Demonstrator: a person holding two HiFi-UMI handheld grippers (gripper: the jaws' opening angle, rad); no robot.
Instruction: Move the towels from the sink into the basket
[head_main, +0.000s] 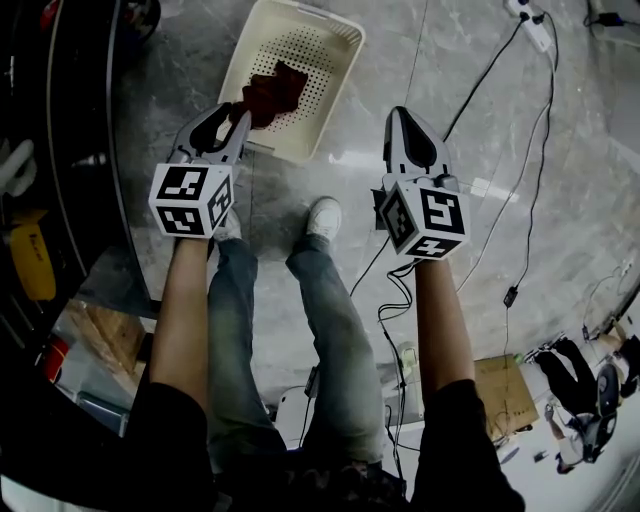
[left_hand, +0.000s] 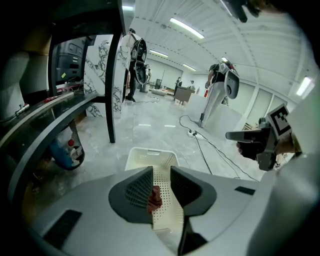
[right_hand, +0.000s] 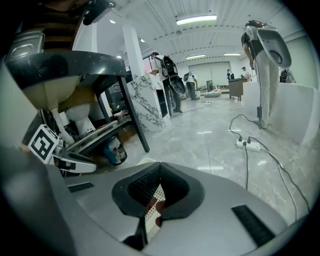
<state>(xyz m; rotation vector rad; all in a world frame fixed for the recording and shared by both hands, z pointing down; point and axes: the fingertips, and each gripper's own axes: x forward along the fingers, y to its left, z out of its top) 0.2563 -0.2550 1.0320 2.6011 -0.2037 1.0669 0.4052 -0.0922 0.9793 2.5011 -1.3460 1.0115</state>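
Now the drop looks done: my left gripper (left_hand: 161, 174) hangs over the basket's (head_main: 340, 42) near rim, jaws partly apart and empty, with the red towel (head_main: 272, 93) inside. The right gripper (right_hand: 159, 181) is closed and empty. Next I'd fetch another towel from the sink.

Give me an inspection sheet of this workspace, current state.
Surface: grey marble floor, glossy.
Job's things: cream basket on the floor; one dark red towel inside it; no other towels seen.
Clutter: cardboard on the floor at right.
Grippers: left tongs apart above the basket, holding nothing; right tongs shut, empty.
Cables: black cables and a power strip on the floor.
Surroundings: dark table at left; open hall beyond.
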